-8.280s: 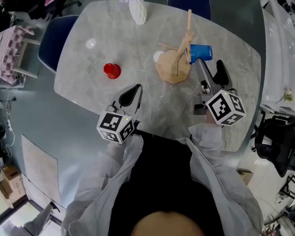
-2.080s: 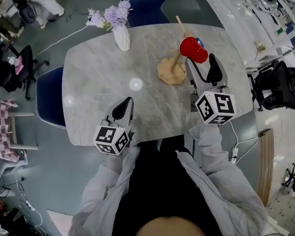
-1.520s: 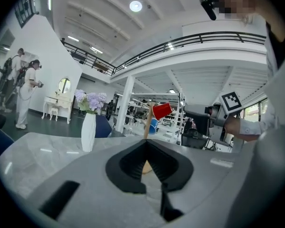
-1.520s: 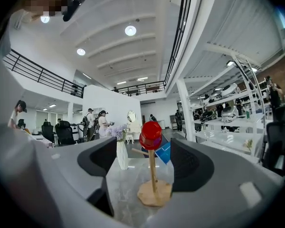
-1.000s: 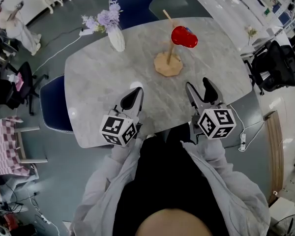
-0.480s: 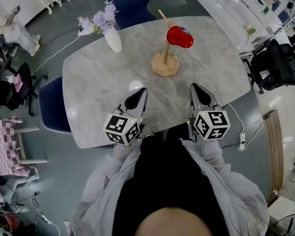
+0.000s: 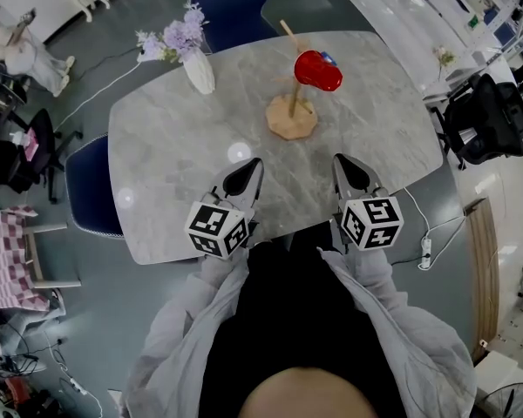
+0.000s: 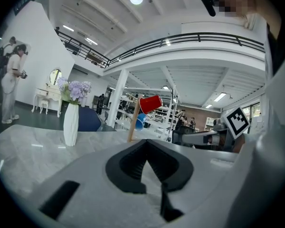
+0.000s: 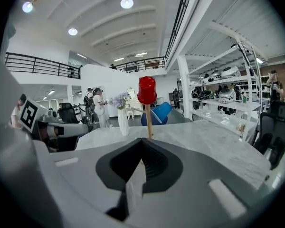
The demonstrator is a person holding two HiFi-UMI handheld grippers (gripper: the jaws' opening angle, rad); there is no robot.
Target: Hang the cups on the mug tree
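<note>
Along the surface (image 7: 170, 168) edge, your left tongs (image 7: 243, 173) and right tongs (image 7: 348, 167) sit closed (both empty), mug tree (image 7: 291, 117) well apart.

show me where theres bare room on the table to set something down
Bare: the left half of the table, from the vase down to the left gripper, and the right end beyond the mug tree. Crowded only around the mug tree, under the red cup.

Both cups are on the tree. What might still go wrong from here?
The red cup hangs tilted high on the mug tree, with the blue cup just below it, so a bump to the table might shake a cup off or tip the tree.
</note>
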